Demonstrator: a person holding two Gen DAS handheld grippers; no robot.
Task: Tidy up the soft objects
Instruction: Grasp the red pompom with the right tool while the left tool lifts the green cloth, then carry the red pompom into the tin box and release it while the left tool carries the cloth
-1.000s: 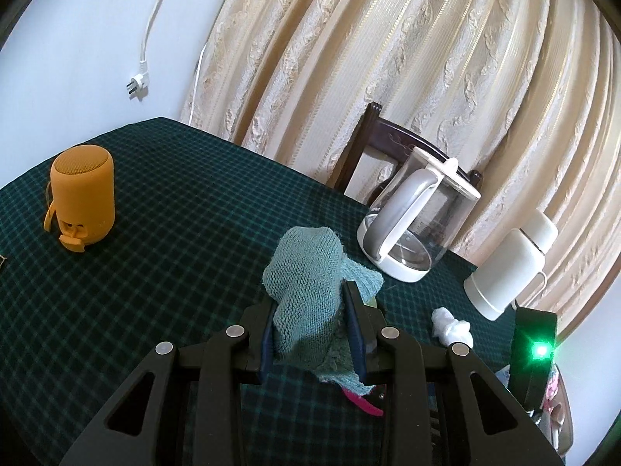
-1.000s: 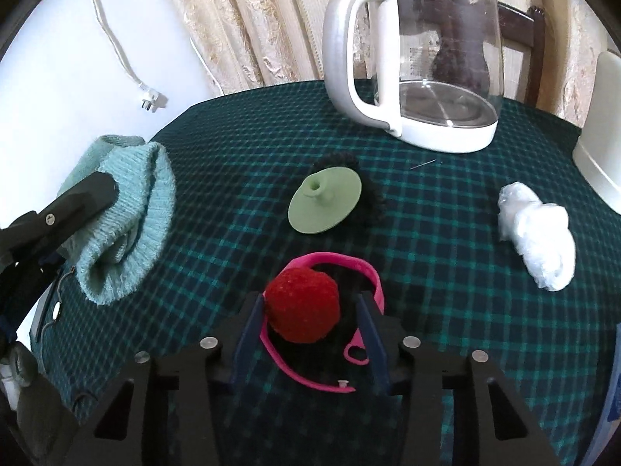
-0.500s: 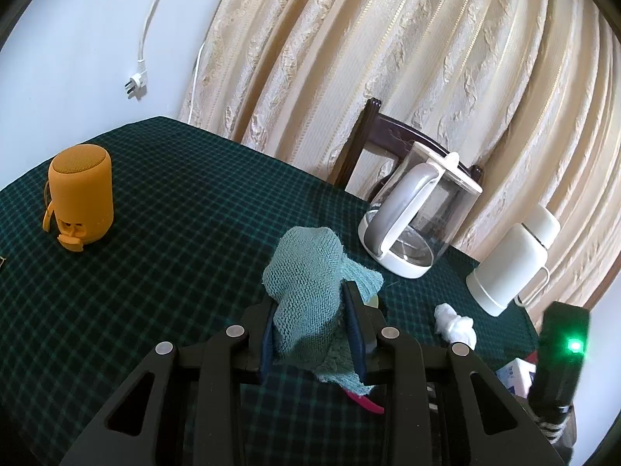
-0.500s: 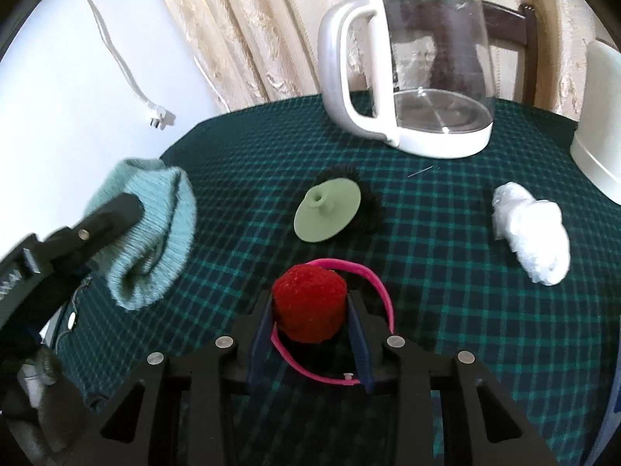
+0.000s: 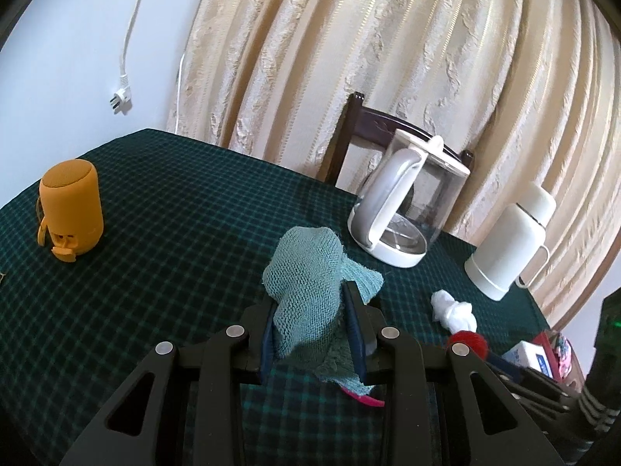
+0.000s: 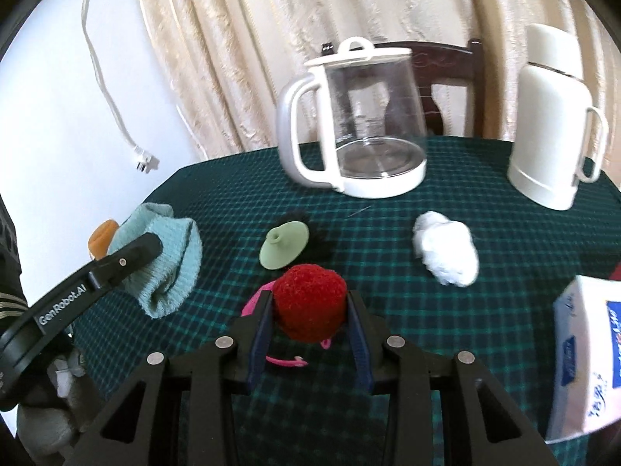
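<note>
The left gripper clamps a teal knit cloth; the right gripper grips a red pompom. The glass kettle holds nothing.

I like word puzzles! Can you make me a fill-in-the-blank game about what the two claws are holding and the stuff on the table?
1. The left claw is shut on a knitted cloth whose colour is ____.
2. The right claw squeezes a fuzzy ball that is ____ in colour.
3. The speaker standing on the checked tablecloth is ____ in colour.
4. The kettle has a clear body and a ____ handle.

Missing words: teal, red, orange, white
</note>
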